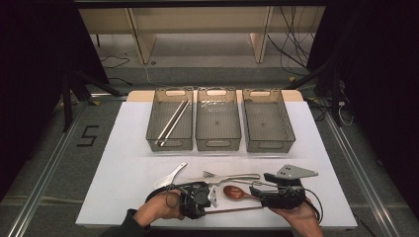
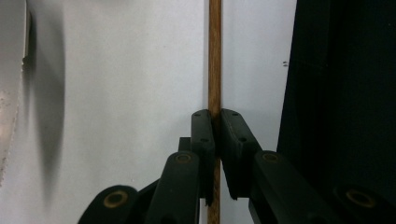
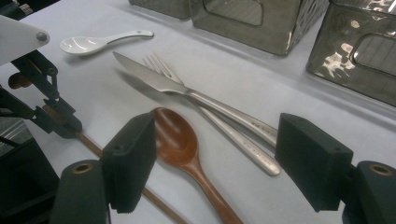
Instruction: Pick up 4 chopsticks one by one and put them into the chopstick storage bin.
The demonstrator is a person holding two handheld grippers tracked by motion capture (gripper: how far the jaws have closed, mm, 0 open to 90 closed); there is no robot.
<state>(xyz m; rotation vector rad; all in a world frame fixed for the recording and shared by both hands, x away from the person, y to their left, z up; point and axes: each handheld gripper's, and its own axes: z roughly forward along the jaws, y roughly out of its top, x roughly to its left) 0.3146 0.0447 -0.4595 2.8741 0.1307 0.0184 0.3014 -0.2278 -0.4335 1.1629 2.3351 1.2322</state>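
White worktop: left gripper fingers pinch a thin wooden chopstick; right gripper fingers gape over a wooden spoon. The narrow stick may swivel or slip when lifted.

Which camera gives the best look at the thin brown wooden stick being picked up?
The left gripper view: the thin brown wooden stick runs up the frame, pinched between that gripper's jaws. The right gripper view catches part of it beside the wooden spoon; the high view shows a faint line.
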